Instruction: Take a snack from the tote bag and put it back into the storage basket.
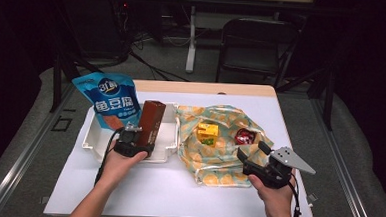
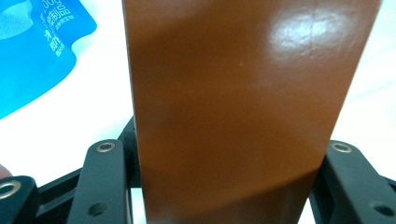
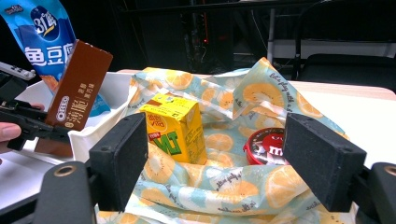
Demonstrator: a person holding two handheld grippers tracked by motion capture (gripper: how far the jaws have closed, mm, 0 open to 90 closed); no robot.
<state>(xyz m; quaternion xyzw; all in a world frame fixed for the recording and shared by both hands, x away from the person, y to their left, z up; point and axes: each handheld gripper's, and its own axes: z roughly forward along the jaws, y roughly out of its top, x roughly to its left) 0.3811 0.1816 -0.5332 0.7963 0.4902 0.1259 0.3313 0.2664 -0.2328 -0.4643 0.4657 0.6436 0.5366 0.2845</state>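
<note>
At left of centre in the high view, the left gripper (image 1: 140,136) clamps the brown box (image 1: 151,121) over the white tray (image 1: 92,136), while the right gripper (image 1: 253,151), lower right, stands wide open and empty beside the orange-print bag (image 1: 213,167).

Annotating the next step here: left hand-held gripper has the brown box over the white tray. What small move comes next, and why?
Probably carry the brown box sideways toward the orange-print bag. The left hand-held gripper is clamped on it above the white tray, the bag lies open with a yellow carton and red tin already inside, and the right hand-held gripper waits open at its edge.
</note>
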